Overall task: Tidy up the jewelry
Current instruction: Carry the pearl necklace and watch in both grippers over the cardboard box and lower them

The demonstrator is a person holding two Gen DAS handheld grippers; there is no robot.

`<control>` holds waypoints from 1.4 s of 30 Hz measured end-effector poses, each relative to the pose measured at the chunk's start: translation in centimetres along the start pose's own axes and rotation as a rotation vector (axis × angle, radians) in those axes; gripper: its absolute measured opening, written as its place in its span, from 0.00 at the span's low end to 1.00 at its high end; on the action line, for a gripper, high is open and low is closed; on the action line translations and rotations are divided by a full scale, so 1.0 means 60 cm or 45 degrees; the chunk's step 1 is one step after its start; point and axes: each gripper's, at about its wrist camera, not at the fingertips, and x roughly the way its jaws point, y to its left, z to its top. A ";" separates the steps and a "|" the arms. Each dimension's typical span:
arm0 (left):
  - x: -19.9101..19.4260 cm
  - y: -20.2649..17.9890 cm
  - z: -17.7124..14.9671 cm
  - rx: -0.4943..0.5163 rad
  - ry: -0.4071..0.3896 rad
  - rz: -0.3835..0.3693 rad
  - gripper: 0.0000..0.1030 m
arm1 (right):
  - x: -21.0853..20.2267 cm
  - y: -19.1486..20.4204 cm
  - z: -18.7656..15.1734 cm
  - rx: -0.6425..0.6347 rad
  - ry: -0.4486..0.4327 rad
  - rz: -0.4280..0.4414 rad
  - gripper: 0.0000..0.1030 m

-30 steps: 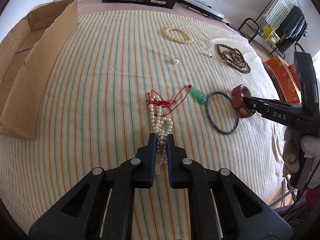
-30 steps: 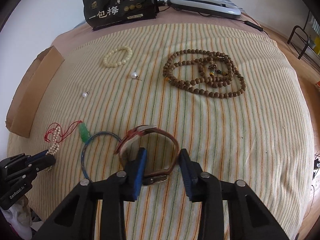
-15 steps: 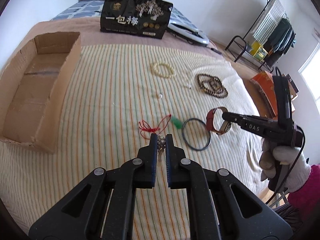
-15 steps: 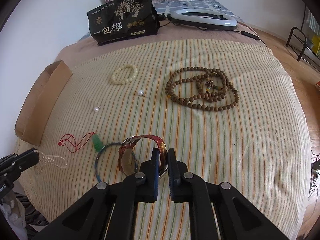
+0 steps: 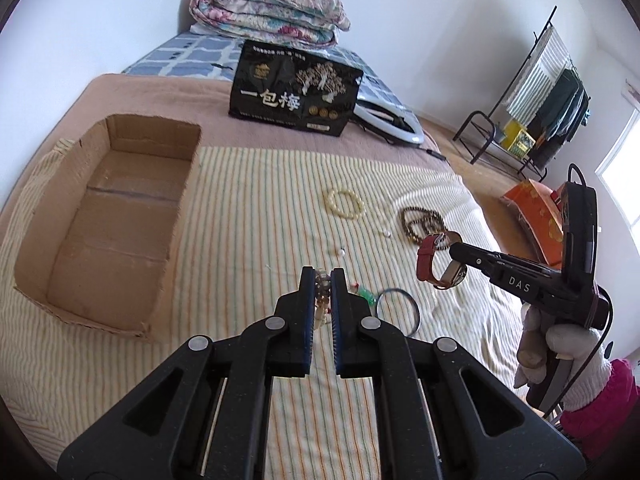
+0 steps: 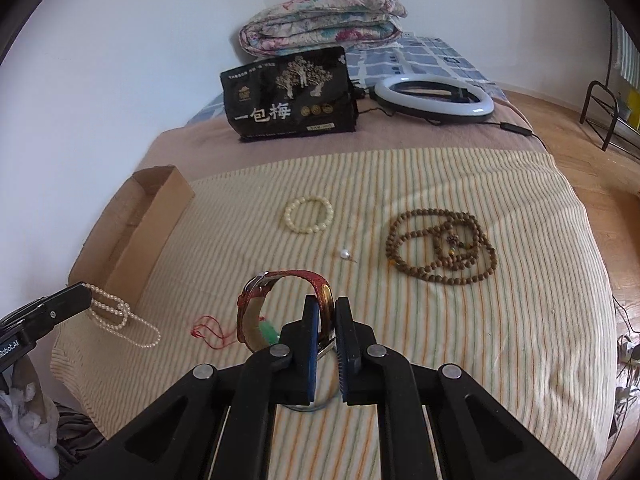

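My left gripper is shut on a white pearl necklace, which hangs from it above the striped cloth. My right gripper is shut on a red-strapped wristwatch and holds it in the air; the watch also shows in the left wrist view. An open cardboard box lies to the left. On the cloth lie a cream bead bracelet, a brown bead necklace, a blue bangle, a green pendant on red cord and two loose pearls.
A black snack bag and a white ring light lie at the far end of the bed, with a folded quilt behind. A clothes rack and an orange box stand to the right.
Both grippers have risen from the cloth. The left has lifted the pearl necklace, the right has shut on the watch and lifted it. The red cord with pendant stayed on the cloth.
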 end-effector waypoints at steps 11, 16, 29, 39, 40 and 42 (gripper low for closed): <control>-0.077 0.088 0.051 -0.064 -0.143 0.091 0.05 | -0.002 0.134 0.050 -0.157 -0.077 0.106 0.06; -0.105 0.148 0.065 -0.119 -0.189 0.166 0.05 | 0.016 0.193 0.070 -0.224 -0.074 0.151 0.06; -0.105 0.289 0.063 -0.298 -0.167 0.326 0.05 | 0.094 0.331 0.121 -0.335 -0.051 0.232 0.06; -0.086 0.324 0.054 -0.372 -0.123 0.362 0.05 | 0.176 0.391 0.120 -0.350 0.025 0.243 0.06; -0.084 0.325 0.054 -0.374 -0.120 0.363 0.05 | 0.183 0.394 0.119 -0.347 0.032 0.243 0.06; -0.081 0.324 0.054 -0.378 -0.110 0.364 0.05 | 0.195 0.396 0.116 -0.336 0.049 0.247 0.06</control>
